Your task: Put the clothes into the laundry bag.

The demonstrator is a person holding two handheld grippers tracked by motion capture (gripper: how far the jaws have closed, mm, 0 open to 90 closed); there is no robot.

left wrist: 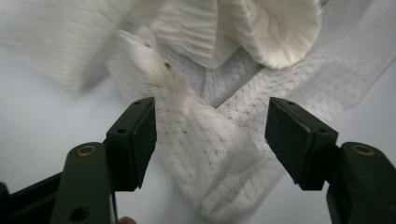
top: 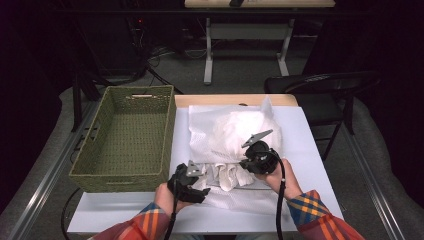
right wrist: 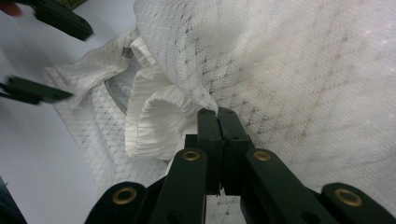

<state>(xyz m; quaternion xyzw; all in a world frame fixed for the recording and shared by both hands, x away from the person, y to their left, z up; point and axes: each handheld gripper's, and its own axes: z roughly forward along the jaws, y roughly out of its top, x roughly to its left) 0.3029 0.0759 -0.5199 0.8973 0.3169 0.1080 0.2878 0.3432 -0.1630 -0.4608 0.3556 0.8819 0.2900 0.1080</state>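
1. Two grippers work at the near edge of the table (top: 310, 150), over a white garment (top: 235, 135) that lies spread on the white surface from the near edge toward the far edge, right of centre.
2. At the near left, the left gripper (top: 192, 181) is released: in the left gripper view its jaws stand apart with a fold of the garment (left wrist: 205, 154) lying between them, and neither pad presses on the cloth.
3. Slightly farther and to the right, the right gripper (top: 250, 162) is clenched on the garment; in the right gripper view its jaws are closed together with an edge of the mesh cloth (right wrist: 280, 70) pinched at their tips, just beside the ribbed cuff (right wrist: 154, 126).
4. I judge the step in hand to be folding or gathering the garment before it goes further.
5. Risk: only one grip holds now. If the right hand pulls up, the loose fold near the left gripper may fall open and undo the fold.
6. Risk: the mesh is thin, so a pinch at the very edge could slip out.
7. Along the left edge stands the green woven basket (top: 100, 145), with nothing seen inside; a dragged sleeve might catch its rim.
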